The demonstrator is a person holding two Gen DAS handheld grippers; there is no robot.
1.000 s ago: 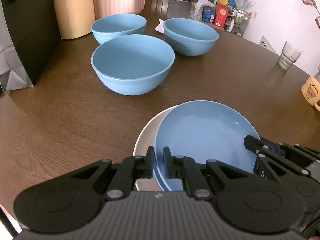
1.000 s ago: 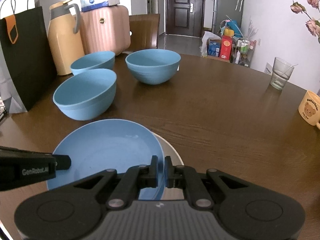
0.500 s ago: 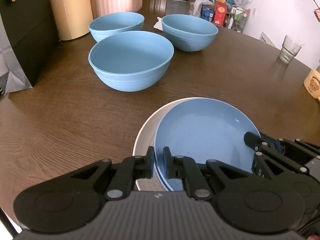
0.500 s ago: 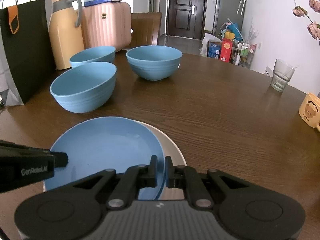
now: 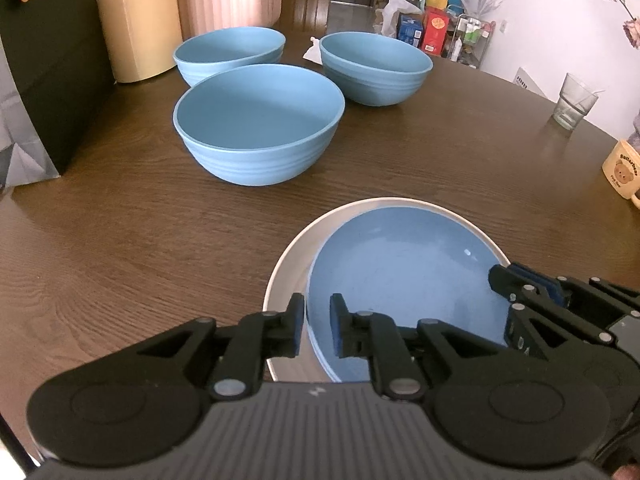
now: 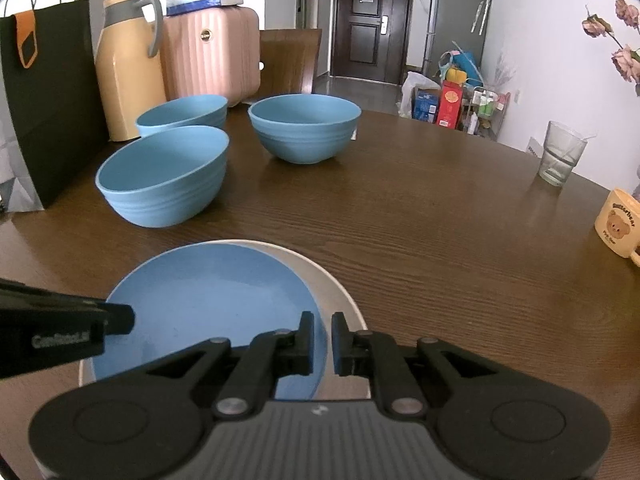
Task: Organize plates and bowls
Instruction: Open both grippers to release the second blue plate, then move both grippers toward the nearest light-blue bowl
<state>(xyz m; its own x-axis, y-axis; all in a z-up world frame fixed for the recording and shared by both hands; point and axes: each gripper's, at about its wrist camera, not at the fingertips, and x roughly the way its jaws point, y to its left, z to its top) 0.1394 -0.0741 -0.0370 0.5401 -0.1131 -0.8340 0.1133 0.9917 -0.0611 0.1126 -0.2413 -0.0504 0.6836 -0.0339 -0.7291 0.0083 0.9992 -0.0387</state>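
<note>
Your left gripper (image 5: pixel 317 330) and right gripper (image 6: pixel 321 342) sit a little apart around the blue plate (image 5: pixel 404 280) rim. It lies inside the white plate (image 5: pixel 288 272). Bare table (image 6: pixel 440 248) at two o'clock.

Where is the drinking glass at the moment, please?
The drinking glass stands far right on the table, beyond the bear mug, in both views.

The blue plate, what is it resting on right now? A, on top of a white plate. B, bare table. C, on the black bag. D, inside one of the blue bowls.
A: the blue plate lies on the white plate, whose pale rim shows around its left and far edge in both wrist views.
</note>
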